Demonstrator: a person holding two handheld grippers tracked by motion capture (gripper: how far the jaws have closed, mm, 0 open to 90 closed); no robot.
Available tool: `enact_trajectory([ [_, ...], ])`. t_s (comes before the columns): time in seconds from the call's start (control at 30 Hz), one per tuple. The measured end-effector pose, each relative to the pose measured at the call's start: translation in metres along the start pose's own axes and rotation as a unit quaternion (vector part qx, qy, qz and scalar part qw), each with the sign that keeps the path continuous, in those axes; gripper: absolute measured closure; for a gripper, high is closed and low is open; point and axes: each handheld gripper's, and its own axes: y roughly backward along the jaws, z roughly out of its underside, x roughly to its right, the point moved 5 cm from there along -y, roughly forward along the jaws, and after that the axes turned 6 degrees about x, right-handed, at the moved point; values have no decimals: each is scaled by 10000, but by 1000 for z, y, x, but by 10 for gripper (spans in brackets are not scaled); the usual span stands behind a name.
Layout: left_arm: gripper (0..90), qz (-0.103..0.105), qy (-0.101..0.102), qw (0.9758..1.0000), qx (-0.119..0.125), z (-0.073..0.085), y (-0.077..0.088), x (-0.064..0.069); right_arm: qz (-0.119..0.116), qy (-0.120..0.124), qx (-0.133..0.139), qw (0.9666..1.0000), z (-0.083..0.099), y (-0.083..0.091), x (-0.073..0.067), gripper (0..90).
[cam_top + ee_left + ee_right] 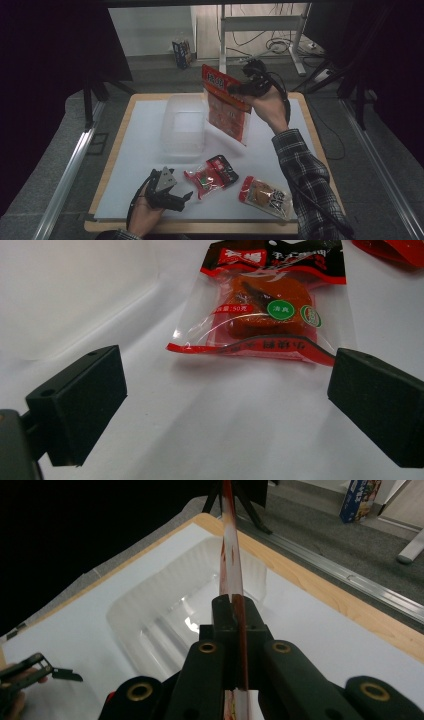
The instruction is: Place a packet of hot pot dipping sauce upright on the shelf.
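Aloft, right tongs [248,86] clamp red packet [227,107] edge, beside tub [184,131]; left tongs [172,192] agape (snack packet [260,315] ahead).

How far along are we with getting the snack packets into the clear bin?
Nothing looks done yet: the clear bin appears empty. In hand: the right gripper is shut on the big red packet, held up beside the bin. Left: two small packets lie on the table, one before the open left gripper.

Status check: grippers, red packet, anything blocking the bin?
Right gripper shut on large red packet, lifted beside clear bin. Left gripper open, idle. Nothing blocking.
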Motion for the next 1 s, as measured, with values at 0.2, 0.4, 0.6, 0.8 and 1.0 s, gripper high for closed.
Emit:
enact_trajectory([
  [0.2, 23, 7, 10, 10000, 5, 0, 0, 0, 3, -5, 114, 9999, -12, -5, -2, 888],
  [0.4, 24, 3, -15, 10000, -6, 0, 0, 0, 61, 14, 234, 9997, -25, -8, -6, 888],
  [0.6, 23, 16, -20, 10000, -3, 0, 0, 1, 35, -52, 369, 9993, -40, -19, -12, 888],
  [0.8, 23, 24, -8, 10000, 19, 0, 0, 1, 40, -59, 436, 9990, -52, -33, -19, 888],
  [1.0, 23, 29, -10, 10000, 18, -1, 1, 1, -21, -112, 482, 9988, -61, -51, -25, 888],
])
